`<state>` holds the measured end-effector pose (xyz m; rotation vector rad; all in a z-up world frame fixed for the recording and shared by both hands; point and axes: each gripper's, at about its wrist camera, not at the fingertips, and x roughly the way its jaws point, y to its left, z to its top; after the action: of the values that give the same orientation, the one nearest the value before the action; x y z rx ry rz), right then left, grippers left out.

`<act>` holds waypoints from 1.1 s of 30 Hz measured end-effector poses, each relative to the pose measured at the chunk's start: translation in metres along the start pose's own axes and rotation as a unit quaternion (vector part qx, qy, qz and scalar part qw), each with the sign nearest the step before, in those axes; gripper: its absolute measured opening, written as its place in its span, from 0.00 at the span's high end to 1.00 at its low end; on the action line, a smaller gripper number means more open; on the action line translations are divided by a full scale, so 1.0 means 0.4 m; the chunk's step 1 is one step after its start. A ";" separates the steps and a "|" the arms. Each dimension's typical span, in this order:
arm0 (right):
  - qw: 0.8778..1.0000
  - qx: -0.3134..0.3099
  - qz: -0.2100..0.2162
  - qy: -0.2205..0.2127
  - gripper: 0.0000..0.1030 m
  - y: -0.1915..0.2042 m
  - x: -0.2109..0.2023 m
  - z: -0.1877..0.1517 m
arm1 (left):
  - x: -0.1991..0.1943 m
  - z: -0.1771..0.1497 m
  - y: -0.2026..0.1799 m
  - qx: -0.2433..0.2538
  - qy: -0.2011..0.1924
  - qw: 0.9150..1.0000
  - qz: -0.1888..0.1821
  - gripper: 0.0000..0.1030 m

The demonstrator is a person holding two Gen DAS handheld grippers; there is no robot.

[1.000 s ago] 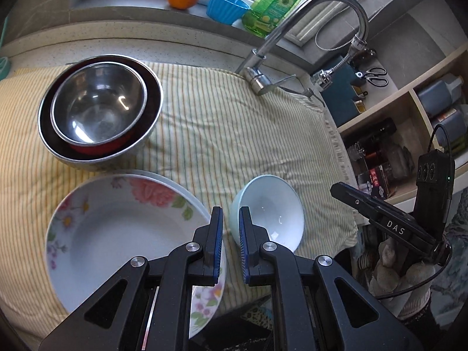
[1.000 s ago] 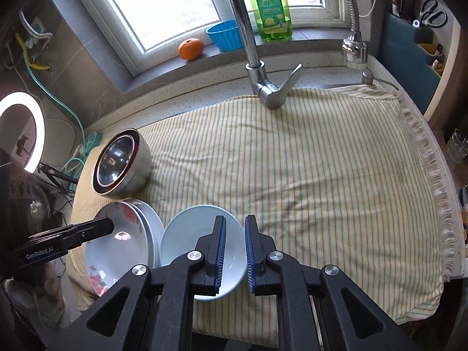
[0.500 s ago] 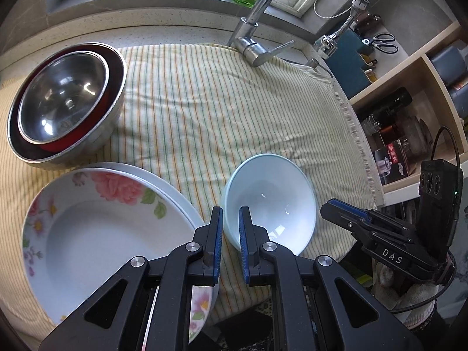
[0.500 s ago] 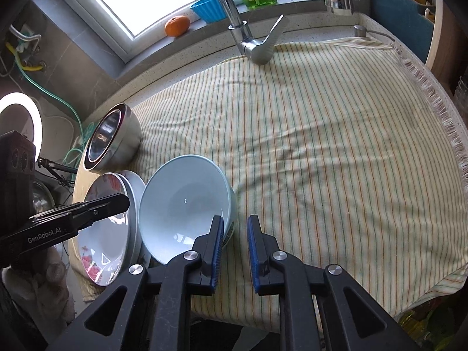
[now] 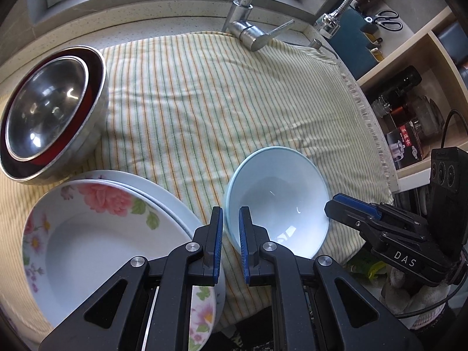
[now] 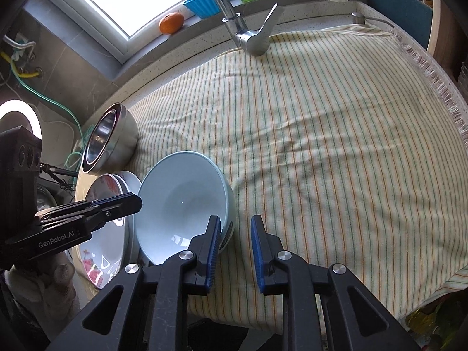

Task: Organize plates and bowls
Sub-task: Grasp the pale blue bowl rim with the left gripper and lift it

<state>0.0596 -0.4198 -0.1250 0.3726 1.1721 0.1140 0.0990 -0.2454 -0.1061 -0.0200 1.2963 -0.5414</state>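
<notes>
Bowl [image 6: 181,201], pale blue, tilted on striped cloth [image 6: 321,134]: left gripper [image 5: 231,234] pinching its rim, right gripper [image 6: 234,248] parted, empty.

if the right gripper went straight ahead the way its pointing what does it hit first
Probably the striped yellow cloth. The right gripper has open jaws, with the pale blue ceramic bowl by its left finger, just off that line, though depth is unclear.

Pale blue bowl [image 5: 278,201] tilted beside stacked floral plates [image 5: 96,228] and nested steel bowls [image 5: 49,108]
</notes>
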 end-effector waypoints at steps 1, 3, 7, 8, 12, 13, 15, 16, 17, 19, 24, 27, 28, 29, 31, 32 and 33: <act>1.000 0.000 0.002 0.001 0.81 0.001 0.001 0.000 | 0.002 0.000 0.000 0.000 0.002 1.000 -0.002 0.91; 1.000 -0.001 0.002 0.003 0.81 0.001 0.004 0.000 | 0.005 0.001 0.001 -0.002 0.002 1.000 0.000 0.91; 1.000 0.002 0.006 0.008 0.81 -0.001 0.012 -0.001 | 0.009 0.001 -0.003 0.004 0.005 1.000 -0.003 0.91; 1.000 0.002 0.007 0.010 0.81 -0.001 0.014 -0.001 | 0.009 0.002 -0.003 0.005 0.004 1.000 -0.002 0.91; 1.000 0.005 0.009 0.013 0.81 0.000 0.021 0.001 | 0.011 0.002 -0.001 0.006 0.004 1.000 -0.001 0.91; 1.000 0.005 0.009 0.013 0.82 0.000 0.022 0.001 | 0.012 0.002 0.000 0.005 0.004 1.000 -0.003 0.91; 1.000 0.005 0.010 0.015 0.83 0.001 0.024 0.000 | 0.014 0.000 -0.002 0.008 0.005 1.000 -0.004 0.91; 1.000 0.006 0.013 0.016 0.86 0.002 0.026 0.000 | 0.015 0.000 -0.003 0.008 0.004 1.000 -0.004 0.91; 1.000 0.007 0.015 0.018 0.89 0.005 0.028 0.000 | 0.015 0.001 -0.004 0.009 0.004 1.000 -0.004 0.91; 1.000 0.005 0.008 0.017 0.90 0.009 0.029 -0.001 | 0.013 0.002 -0.006 0.011 0.002 1.000 -0.005 0.91; 1.000 0.014 0.005 0.016 0.90 0.010 0.027 0.002 | 0.010 0.002 -0.004 0.010 -0.001 1.000 -0.008 0.91; 1.000 0.012 0.002 0.014 0.91 0.017 0.020 0.006 | -0.001 0.004 0.000 0.006 -0.005 1.000 -0.014 0.91; 1.000 0.012 0.001 0.014 0.91 0.020 0.018 0.008 | -0.006 0.004 0.002 0.006 -0.008 1.000 -0.015 0.91; 1.000 0.011 0.001 0.014 0.91 0.023 0.016 0.013 | -0.011 0.006 0.003 0.006 -0.010 1.000 -0.016 0.91; 1.000 0.010 0.002 0.013 0.91 0.031 0.011 0.019 | -0.023 0.008 0.005 0.004 -0.017 1.000 -0.017 0.91; 1.000 0.009 0.002 0.011 0.91 0.035 0.007 0.023 | -0.029 0.010 0.009 0.002 -0.020 1.000 -0.019 0.91; 1.000 0.006 0.003 0.011 0.91 0.042 0.006 0.027 | -0.036 0.012 0.013 0.000 -0.024 1.000 -0.020 0.91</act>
<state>0.0722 -0.4059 -0.1176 0.3868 1.1943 0.1159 0.1027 -0.2367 -0.0934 -0.0591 1.2519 -0.5722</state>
